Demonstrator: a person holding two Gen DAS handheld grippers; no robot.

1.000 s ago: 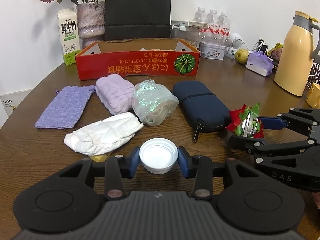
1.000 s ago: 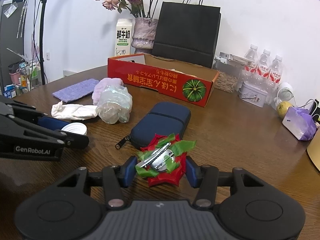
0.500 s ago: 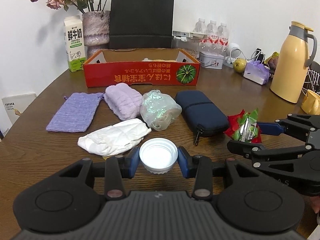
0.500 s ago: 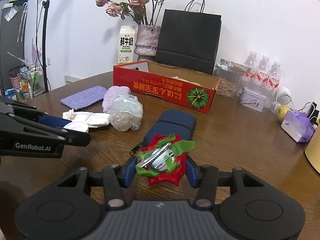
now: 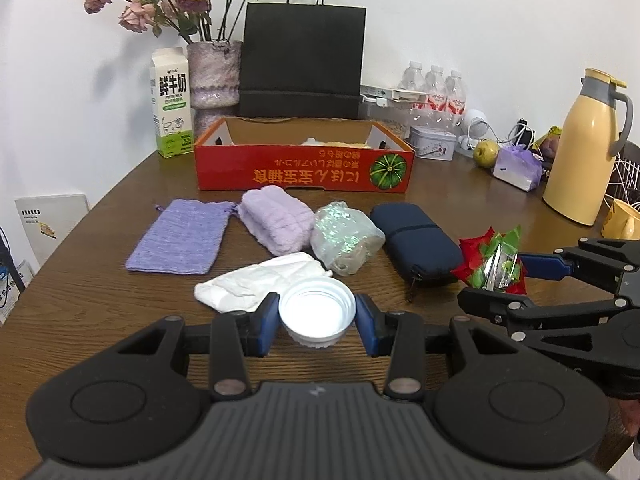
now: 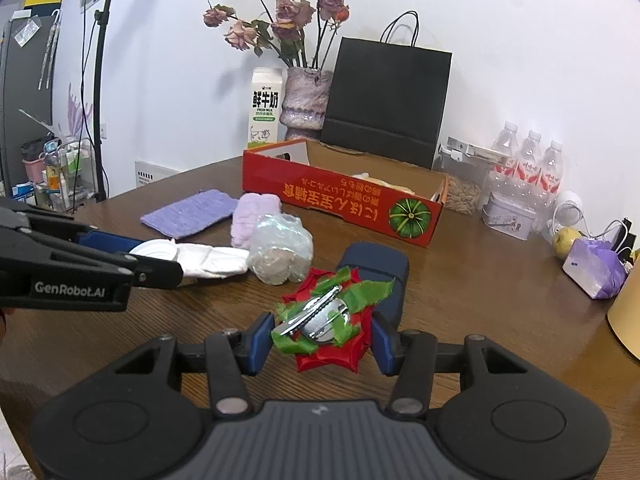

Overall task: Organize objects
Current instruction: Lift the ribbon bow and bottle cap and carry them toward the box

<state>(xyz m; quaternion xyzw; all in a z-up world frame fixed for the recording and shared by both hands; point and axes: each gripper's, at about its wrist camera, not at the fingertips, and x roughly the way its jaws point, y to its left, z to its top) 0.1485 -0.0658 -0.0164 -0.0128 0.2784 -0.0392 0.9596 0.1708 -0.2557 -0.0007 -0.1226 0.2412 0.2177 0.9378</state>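
Holding both pieces clear of the table, probably to carry them to the far red box (image 5: 304,170), the left gripper (image 5: 317,317) pinches a white cap (image 5: 317,316) between moderately spread fingers, while the right gripper (image 6: 322,332), spread wider, clamps a red-and-green flower clip (image 6: 326,326) near the navy case (image 6: 374,270)

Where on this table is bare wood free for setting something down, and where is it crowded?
Free: the wood between the red box and the purple bag, and left of the purple pouch. Crowded: the row from pouch to dark case, and the back corner by the bottles.
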